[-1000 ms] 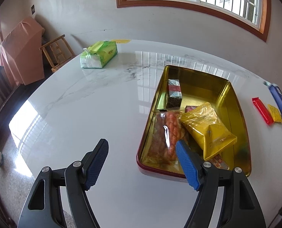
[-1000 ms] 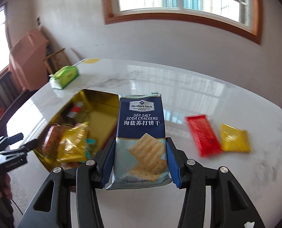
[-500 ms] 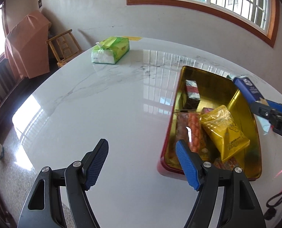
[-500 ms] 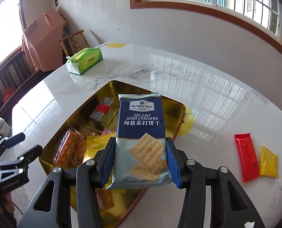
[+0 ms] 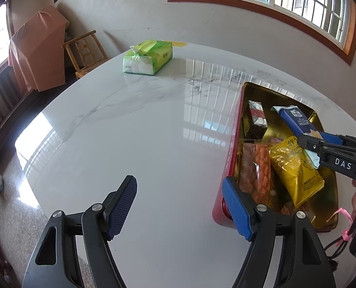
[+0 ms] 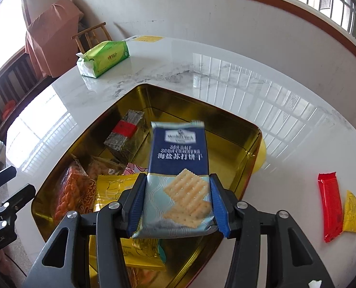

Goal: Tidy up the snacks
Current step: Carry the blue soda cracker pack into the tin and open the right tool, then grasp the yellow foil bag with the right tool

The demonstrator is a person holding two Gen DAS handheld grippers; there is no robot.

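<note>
My right gripper (image 6: 178, 206) is shut on a blue pack of sea salt soda crackers (image 6: 179, 168) and holds it above the gold tin tray (image 6: 228, 134). The tray holds an orange snack bag (image 6: 70, 192), a yellow bag (image 6: 110, 189) and a dark pack with a red band (image 6: 125, 134). In the left wrist view the right gripper (image 5: 322, 141) reaches over the tray (image 5: 254, 91) with the crackers (image 5: 295, 120). My left gripper (image 5: 180, 206) is open and empty, above the table left of the tray. A red bar (image 6: 330, 204) and a small yellow packet (image 6: 352, 212) lie on the table to the right.
A green tissue pack (image 5: 148, 57) lies at the far side of the white marble table (image 5: 134, 124). A wooden chair (image 5: 85, 48) and a covered object (image 5: 37, 50) stand beyond the table's left edge. A wall with a window is behind.
My right gripper has carried the crackers leftward over the tray and lower into it. The left gripper has drifted left, so the tray sits further right in its view.
</note>
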